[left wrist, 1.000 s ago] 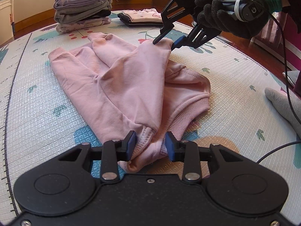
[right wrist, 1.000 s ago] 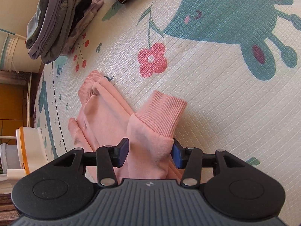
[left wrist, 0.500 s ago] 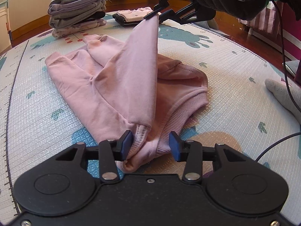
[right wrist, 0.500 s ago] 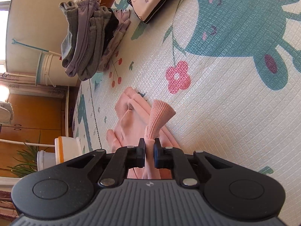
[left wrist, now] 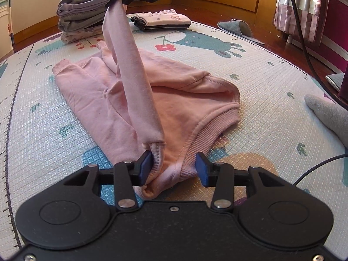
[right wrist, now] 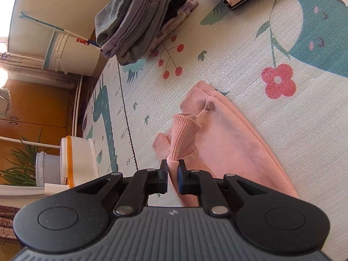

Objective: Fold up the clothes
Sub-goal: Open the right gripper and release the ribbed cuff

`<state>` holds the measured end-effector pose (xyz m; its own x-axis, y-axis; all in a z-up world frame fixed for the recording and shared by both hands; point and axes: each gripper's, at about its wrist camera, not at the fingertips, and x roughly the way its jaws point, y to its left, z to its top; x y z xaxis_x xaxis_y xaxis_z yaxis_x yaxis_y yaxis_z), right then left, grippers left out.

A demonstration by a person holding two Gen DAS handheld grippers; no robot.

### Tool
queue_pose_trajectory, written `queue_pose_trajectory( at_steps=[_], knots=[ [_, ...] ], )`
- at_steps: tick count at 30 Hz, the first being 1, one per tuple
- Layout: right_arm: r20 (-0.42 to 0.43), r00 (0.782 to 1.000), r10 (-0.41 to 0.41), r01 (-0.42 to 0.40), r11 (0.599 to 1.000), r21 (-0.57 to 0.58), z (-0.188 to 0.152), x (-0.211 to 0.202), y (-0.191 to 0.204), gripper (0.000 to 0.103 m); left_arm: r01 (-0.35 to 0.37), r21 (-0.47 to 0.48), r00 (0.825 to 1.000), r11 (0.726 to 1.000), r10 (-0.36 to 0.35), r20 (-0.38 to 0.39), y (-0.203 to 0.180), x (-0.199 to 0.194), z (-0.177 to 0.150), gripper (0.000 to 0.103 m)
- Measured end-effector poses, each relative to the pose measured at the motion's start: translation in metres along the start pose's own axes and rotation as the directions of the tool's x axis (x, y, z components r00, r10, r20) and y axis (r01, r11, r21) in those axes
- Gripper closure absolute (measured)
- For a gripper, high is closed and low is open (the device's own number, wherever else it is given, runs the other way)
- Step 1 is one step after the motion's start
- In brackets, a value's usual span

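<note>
Sweatshirt [left wrist: 174, 100], pink, spread on the play mat [left wrist: 271, 91], and one sleeve [left wrist: 130, 82] is up in the air right now. The right tool [right wrist: 173, 174] has its fingers pinched nearly together on the cloth just behind the ribbed cuff [right wrist: 184, 134], which flops out toward 12 o'clock. In the left wrist view the same tool shows at 11 o'clock, holding the sleeve taut and steep above the body. The left tool [left wrist: 173, 167] sits low at 6 o'clock, fingers wide apart, straddling the hem and the shoulder end of that sleeve; its left pad touches the cloth, but nothing is clamped. The other sleeve lies flat toward 10 o'clock.

Further out at 11 o'clock: a stack of folded clothes [left wrist: 84, 17], and a flat folded piece [left wrist: 162, 19] at 12.

Risks? That pinch is narrow and near the cuff, so a quick swing could let the sleeve slip free and drop crooked. With the left tool gripping nothing, a hard pull may drag the whole body across the mat and bunch the fold.
</note>
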<state>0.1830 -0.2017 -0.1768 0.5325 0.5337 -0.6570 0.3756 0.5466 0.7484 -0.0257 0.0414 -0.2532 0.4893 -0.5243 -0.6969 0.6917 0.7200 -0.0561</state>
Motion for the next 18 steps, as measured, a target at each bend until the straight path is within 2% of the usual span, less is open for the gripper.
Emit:
queue_pose_trajectory(
  at_steps=[6, 10, 15, 16, 18],
  knots=[
    [-0.011, 0.997, -0.073, 0.072, 0.995, -0.074, -0.007, 0.03, 0.028, 0.092, 0.05, -0.1, 0.999, 0.994, -0.048, 0.017, 0.013, -0.003, -0.001, 0.061],
    [0.003, 0.991, -0.131, 0.13, 0.988, -0.087, -0.008, 0.048, 0.034, 0.092, 0.092, -0.205, 0.996, 0.975, -0.086, 0.038, 0.026, -0.007, -0.002, 0.061],
    [0.004, 0.984, -0.178, 0.178, 0.98, -0.092, -0.006, 0.073, 0.039, 0.092, 0.14, -0.37, 0.99, 0.918, -0.118, 0.082, 0.049, -0.014, -0.01, 0.062],
    [0.003, 0.982, -0.191, 0.19, 0.977, -0.098, -0.006, 0.078, 0.04, 0.092, 0.148, -0.407, 0.989, 0.902, -0.122, 0.088, 0.054, -0.014, -0.011, 0.068],
    [0.003, 0.979, -0.206, 0.205, 0.972, -0.112, -0.007, 0.086, 0.044, 0.092, 0.169, -0.493, 0.985, 0.854, -0.135, 0.104, 0.065, -0.014, -0.016, 0.07]
  ],
)
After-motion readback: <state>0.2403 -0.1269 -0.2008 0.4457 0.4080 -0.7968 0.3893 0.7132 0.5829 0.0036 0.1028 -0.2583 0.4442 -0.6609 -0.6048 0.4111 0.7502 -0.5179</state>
